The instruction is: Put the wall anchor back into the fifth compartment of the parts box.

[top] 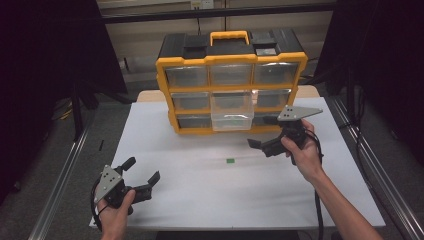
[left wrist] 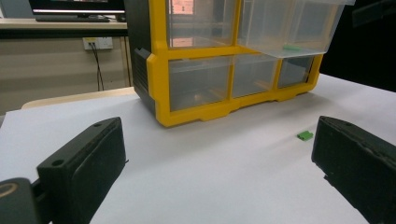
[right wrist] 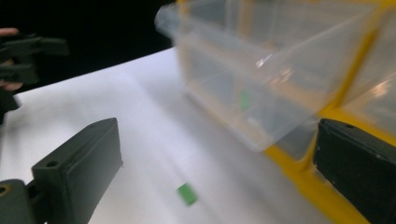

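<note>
Left gripper (top: 142,172) wide, empty, lower left | right gripper (top: 265,139) wide, empty, right of centre | green part (top: 230,160) on table (top: 200,200), centre, before open drawer (top: 230,120) | risk: small flat part may slip or skid from the jaws; gripper may knock drawer.

My left tongs (left wrist: 215,172) stand wide apart above the white counter (left wrist: 224,177), gripping nothing. Ahead I see the yellow organizer (left wrist: 187,79) with one clear drawer (left wrist: 294,28) pulled out, and a small green piece (left wrist: 305,135) lying near my right-hand jaw.
</note>
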Tool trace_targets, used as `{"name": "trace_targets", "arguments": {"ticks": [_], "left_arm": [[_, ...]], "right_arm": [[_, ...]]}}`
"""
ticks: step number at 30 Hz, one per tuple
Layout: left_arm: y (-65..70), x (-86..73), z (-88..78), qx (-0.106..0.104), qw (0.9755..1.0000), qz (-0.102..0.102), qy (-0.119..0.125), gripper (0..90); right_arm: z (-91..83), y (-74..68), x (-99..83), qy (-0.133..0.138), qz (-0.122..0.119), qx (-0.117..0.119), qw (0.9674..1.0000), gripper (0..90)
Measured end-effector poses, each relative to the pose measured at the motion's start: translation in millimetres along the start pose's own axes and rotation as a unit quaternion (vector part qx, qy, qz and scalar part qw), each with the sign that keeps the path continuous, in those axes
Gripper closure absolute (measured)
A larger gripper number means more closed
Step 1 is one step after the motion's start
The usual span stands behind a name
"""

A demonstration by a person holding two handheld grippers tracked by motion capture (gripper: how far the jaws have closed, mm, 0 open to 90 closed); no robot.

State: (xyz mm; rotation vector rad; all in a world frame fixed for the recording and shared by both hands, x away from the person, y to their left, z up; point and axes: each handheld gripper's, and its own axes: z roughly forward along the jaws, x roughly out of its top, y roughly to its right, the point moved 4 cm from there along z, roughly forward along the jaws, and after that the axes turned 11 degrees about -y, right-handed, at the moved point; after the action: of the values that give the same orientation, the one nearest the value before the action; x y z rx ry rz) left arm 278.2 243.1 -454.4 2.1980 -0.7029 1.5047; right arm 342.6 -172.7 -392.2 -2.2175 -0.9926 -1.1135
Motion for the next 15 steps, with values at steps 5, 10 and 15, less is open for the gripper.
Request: {"name": "trace_targets", "arguments": {"ticks": [5, 10, 15], "left_arm": [[0.2, 0.1, -1.1, 0.003, 1.0, -0.003, 0.001, 3.0], [-1.3, 0.2, -2.0, 0.004, 1.0, 0.001, 0.0, 2.9], [0.1, 1.5, -2.1, 0.001, 1.0, -0.001, 0.005, 2.9]], "right_arm": [[19.4, -9.4, -14.5, -0.039, 0.0, 0.024, 0.999, 1.9], [36.8, -19.8, -19.7, -0.073, -0.022, 0.056, 0.9955, 3.6], [56.1, -29.1, -24.4, -0.119, -0.016, 0.105, 0.9872, 2.6]]}}
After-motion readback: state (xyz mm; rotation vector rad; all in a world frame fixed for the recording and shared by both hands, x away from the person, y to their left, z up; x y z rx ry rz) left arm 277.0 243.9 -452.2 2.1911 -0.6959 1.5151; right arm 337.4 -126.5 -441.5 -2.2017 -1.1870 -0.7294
